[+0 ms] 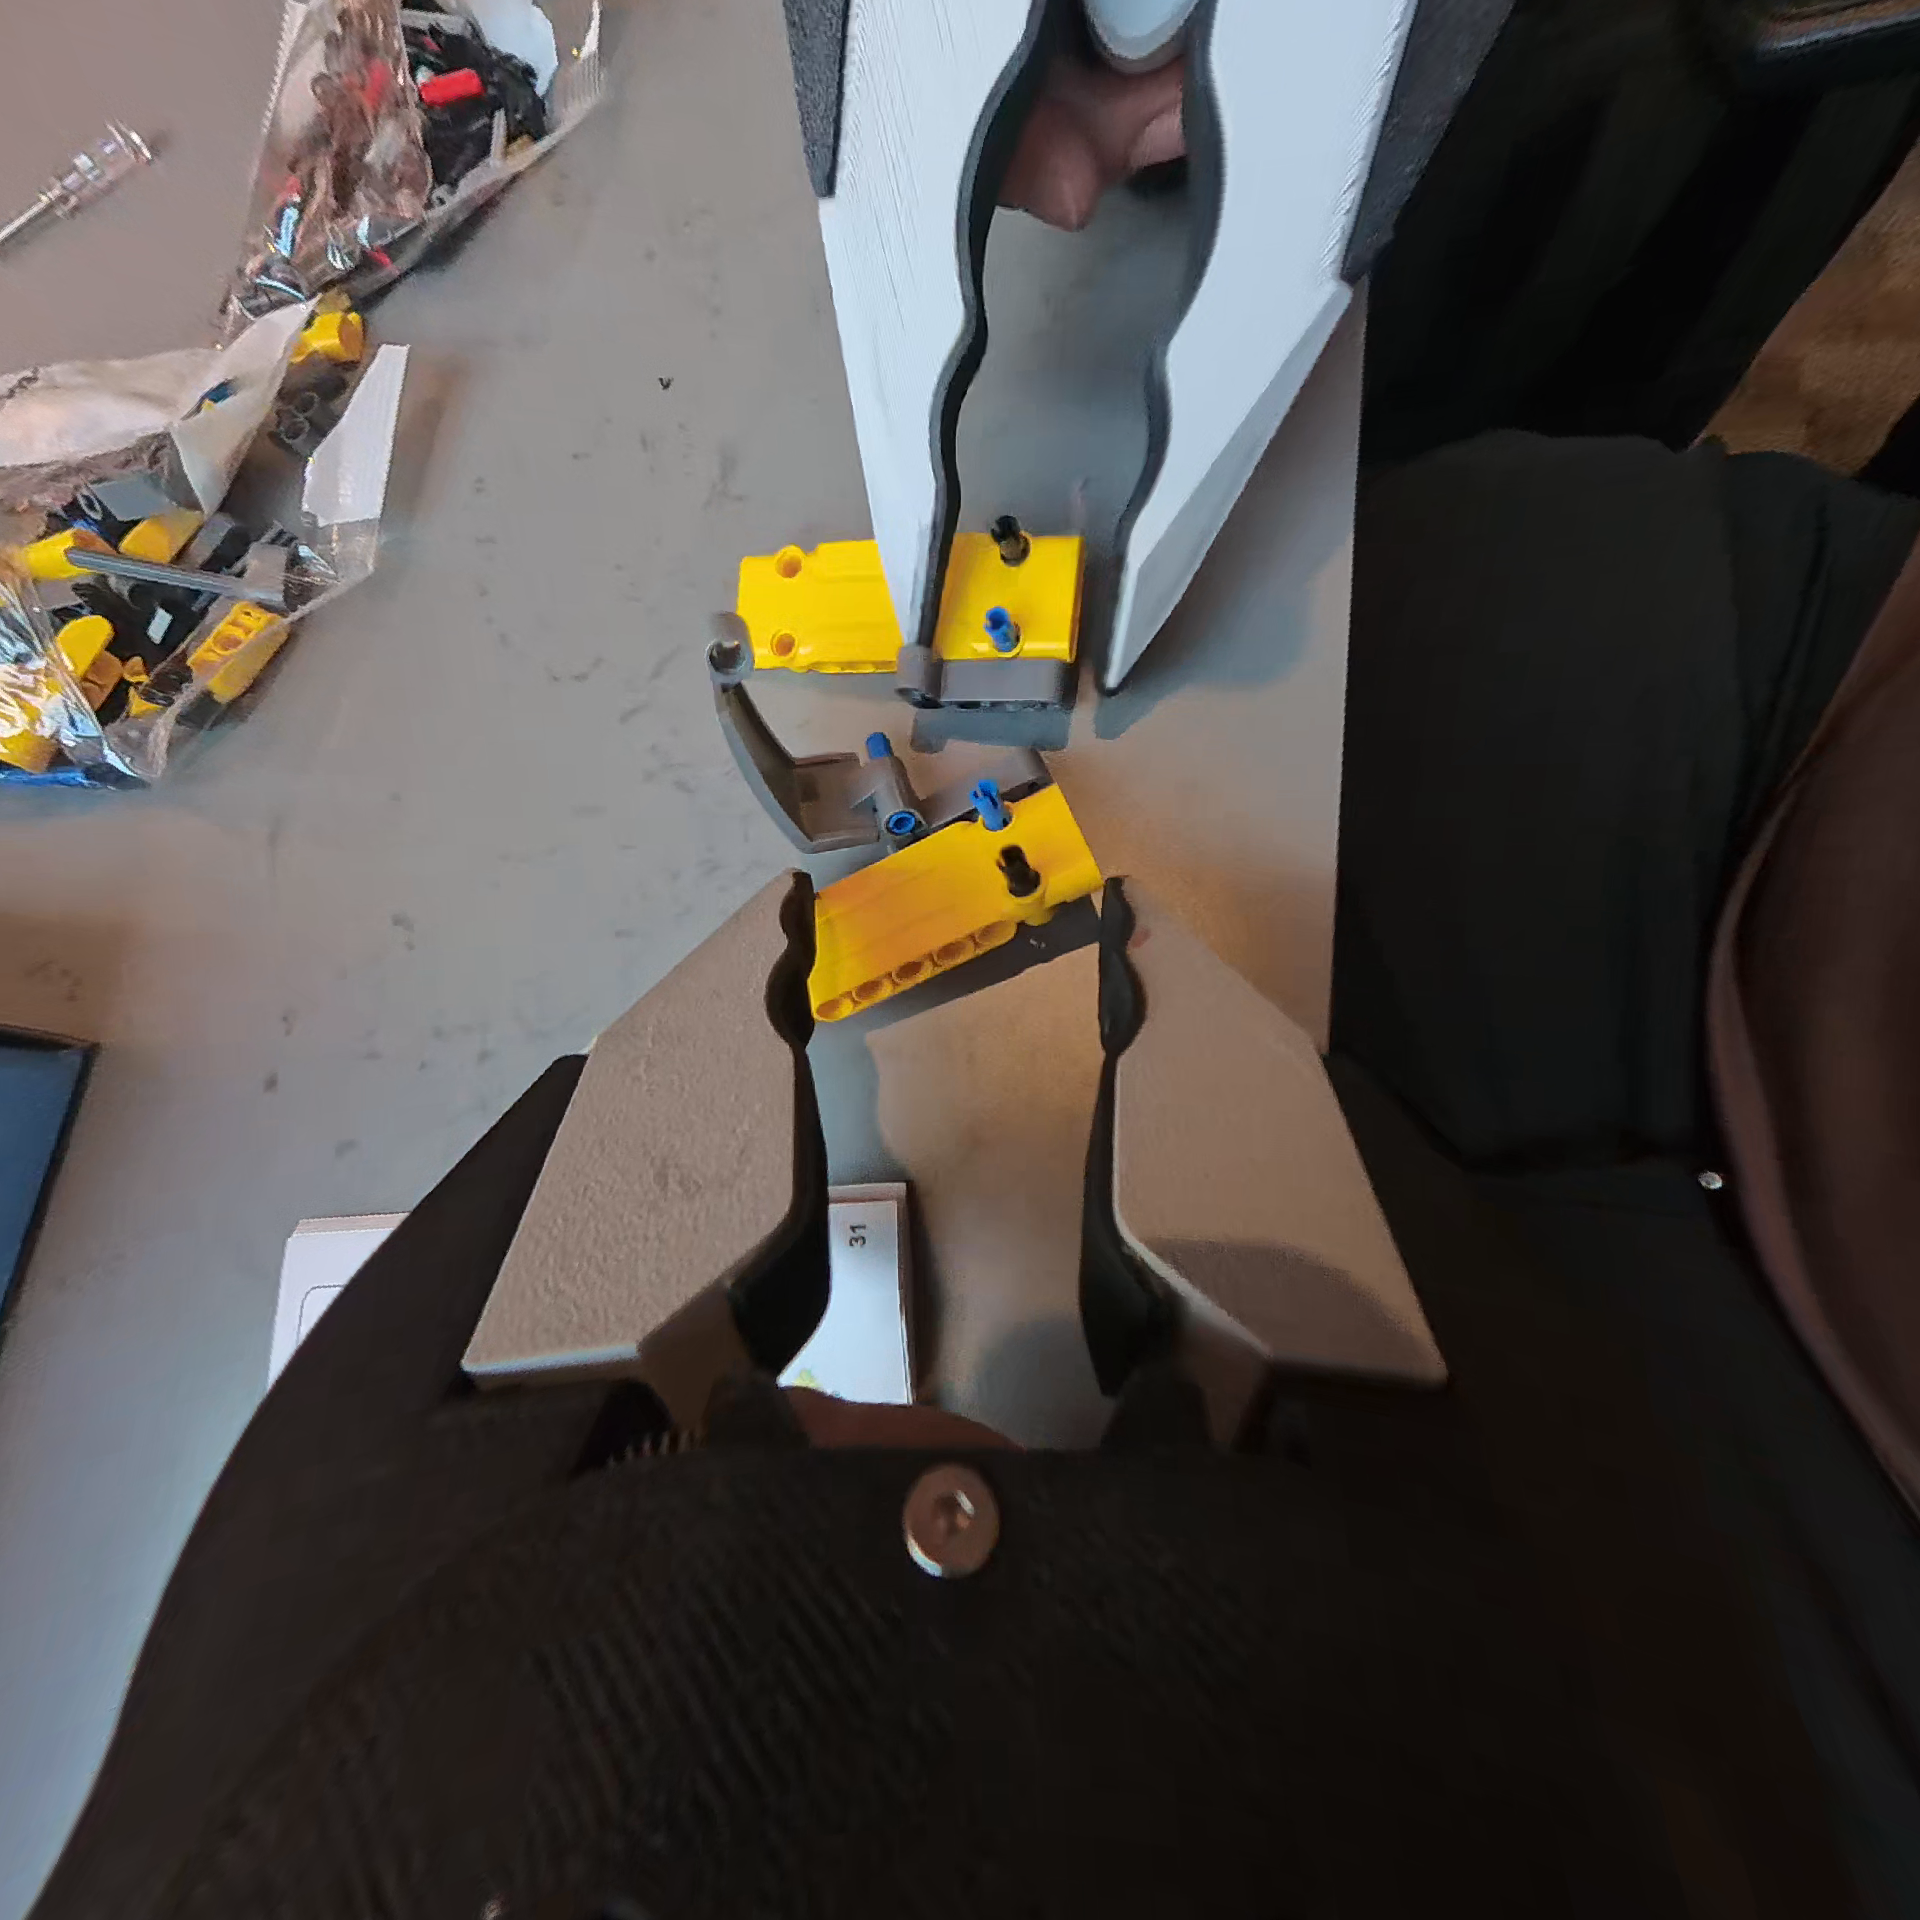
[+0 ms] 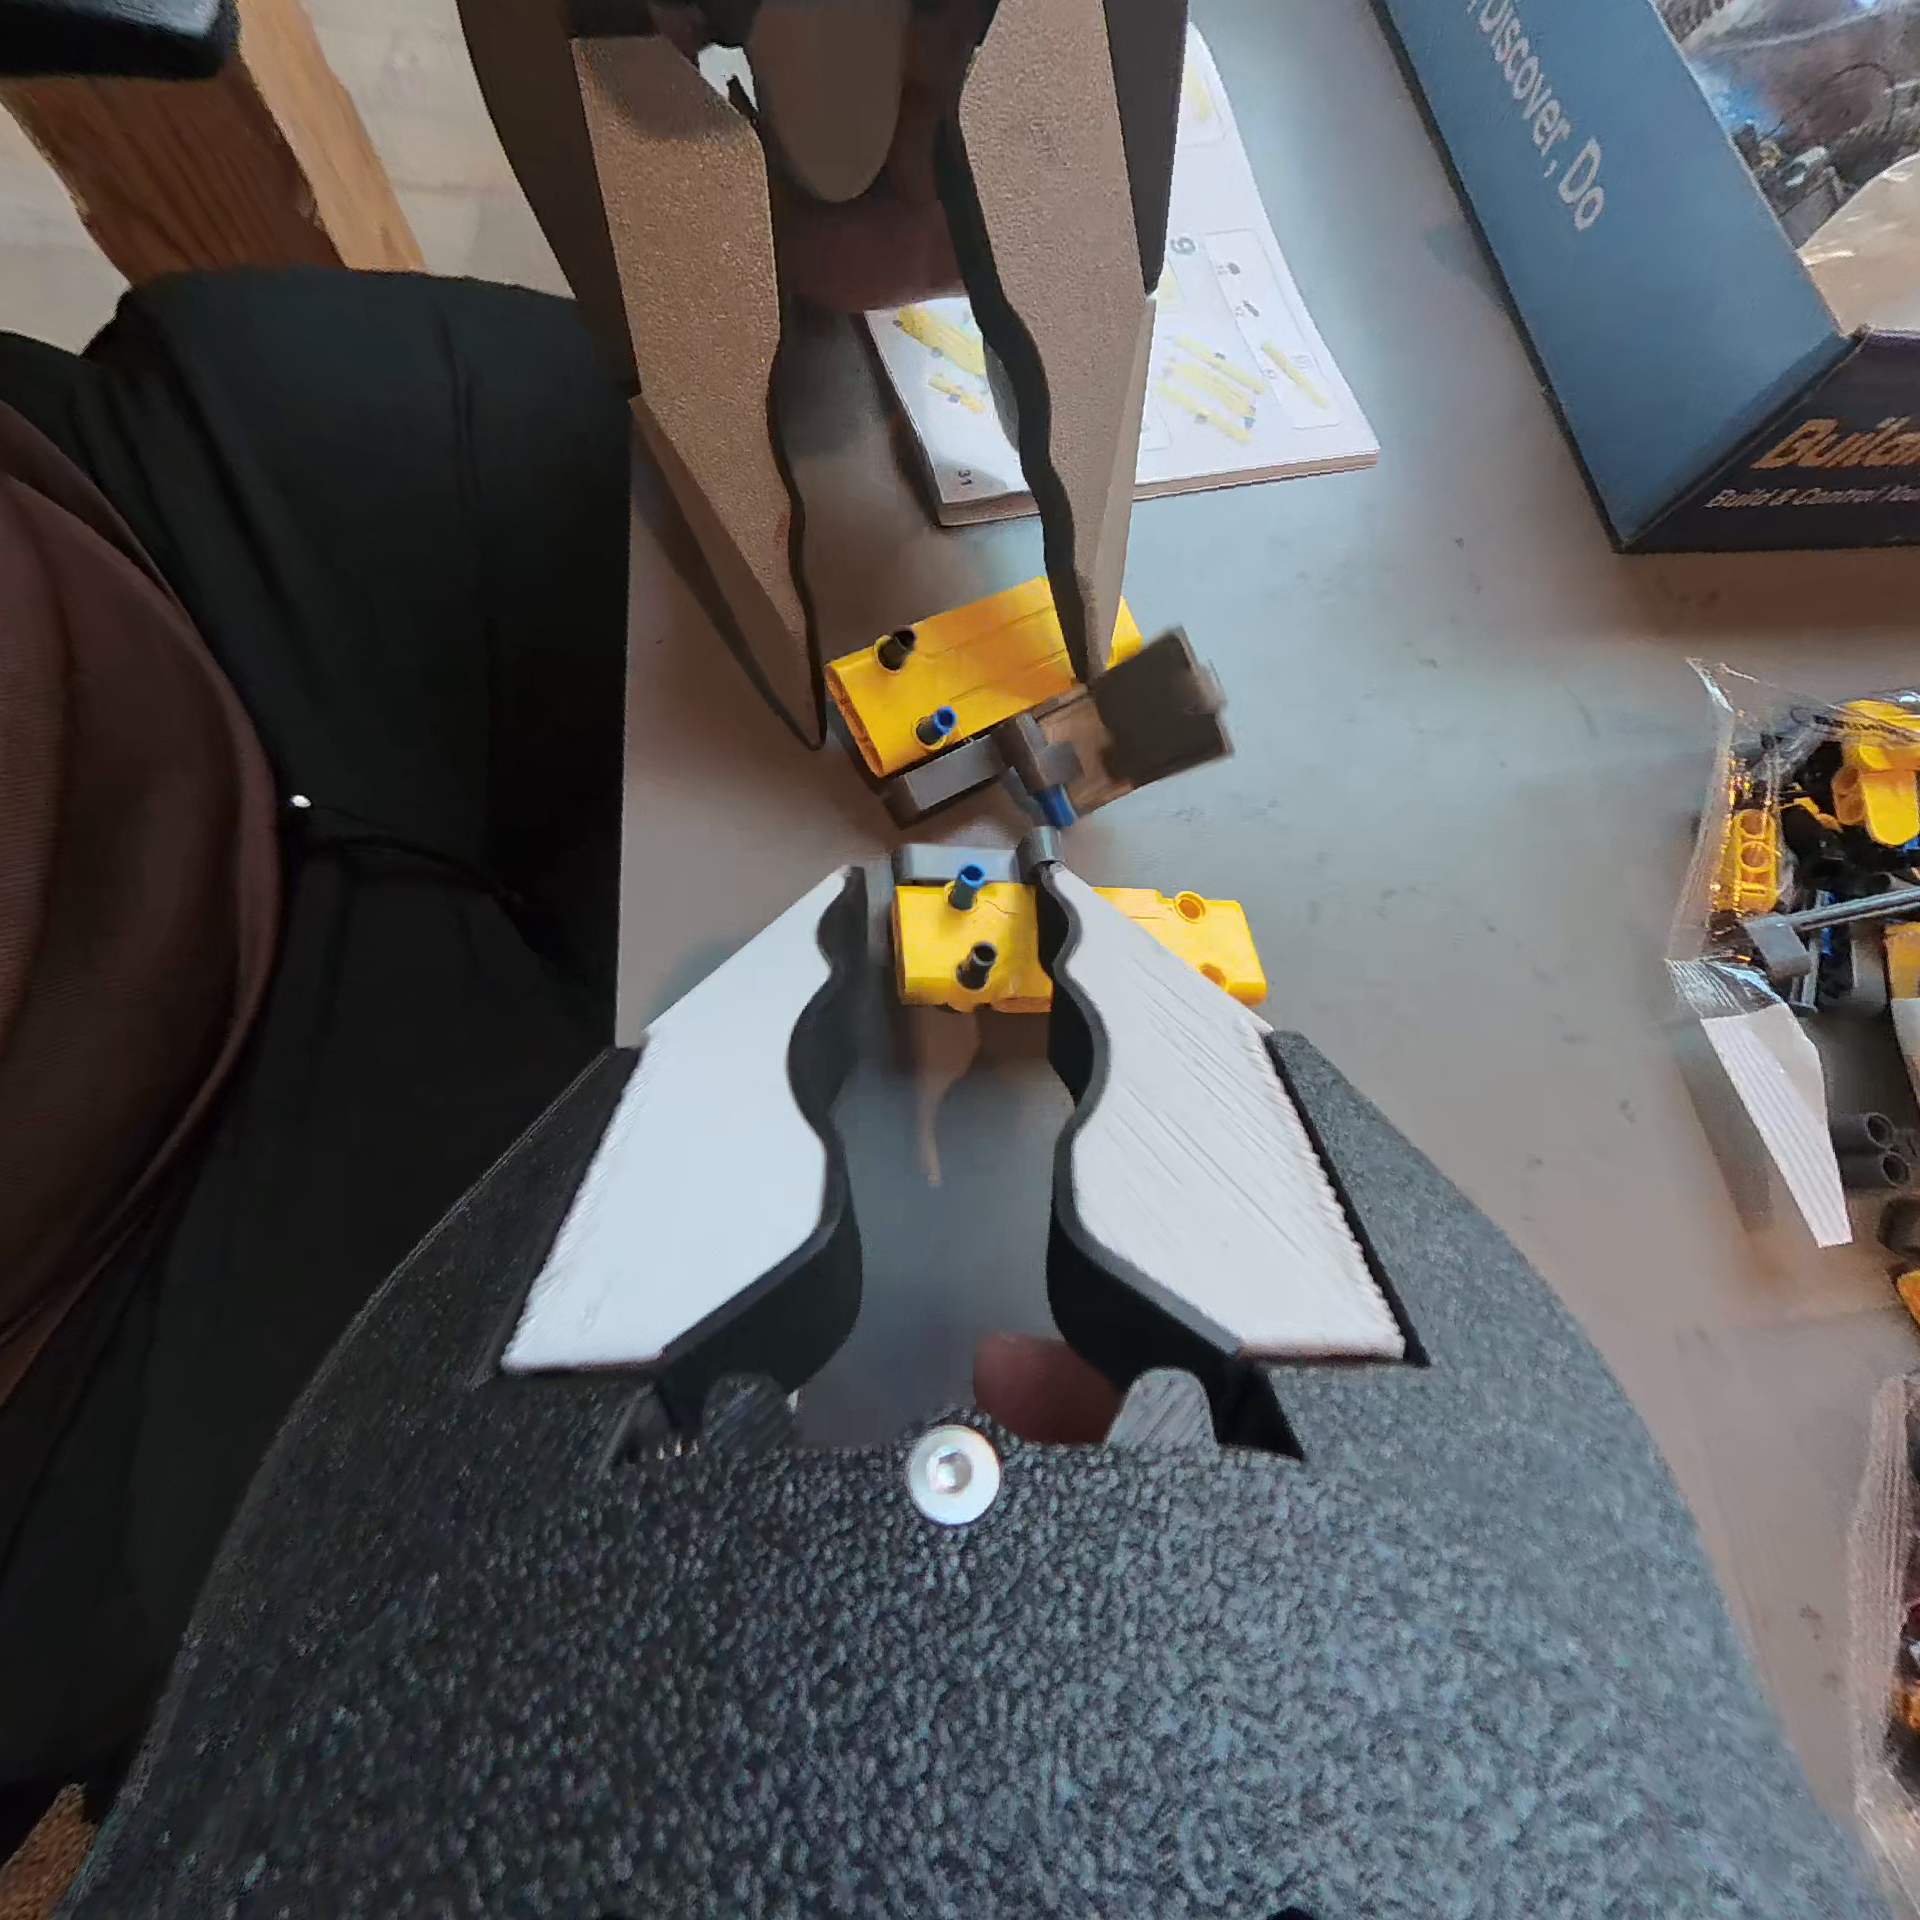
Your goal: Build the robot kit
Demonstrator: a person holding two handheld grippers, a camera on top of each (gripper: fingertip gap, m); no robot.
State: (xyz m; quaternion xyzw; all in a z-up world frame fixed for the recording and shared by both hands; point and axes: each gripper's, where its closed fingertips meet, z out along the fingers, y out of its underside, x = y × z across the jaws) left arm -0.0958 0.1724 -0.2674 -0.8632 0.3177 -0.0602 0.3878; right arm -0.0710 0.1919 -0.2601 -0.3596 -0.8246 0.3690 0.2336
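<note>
two grippers meet nose to nose over two yellow builds at mid frame.
left gripper [image 1: 951, 904] spread wide around the near build [image 1: 951, 894], right gripper [image 2: 951, 883] likewise around the far build [image 2: 971, 951]; neither visibly clamped, pins facing, table [image 1: 520, 831] beneath.

- Two grippers are seen: a grey left gripper [image 1: 951, 894] at 6 o'clock and a white right gripper [image 1: 1013, 665] at 12 o'clock.
- Two yellow brick assemblies [image 1: 951, 904] [image 1: 1003, 608] are counted at centre.
- One loose yellow panel [image 1: 816, 608] is counted.
- Two clear bags of parts [image 1: 135, 582] [image 1: 416, 135] are seen at 10 o'clock.
- One instruction booklet [image 2: 1247, 416] is counted.
- One blue box [image 2: 1621, 281] is counted.
</note>
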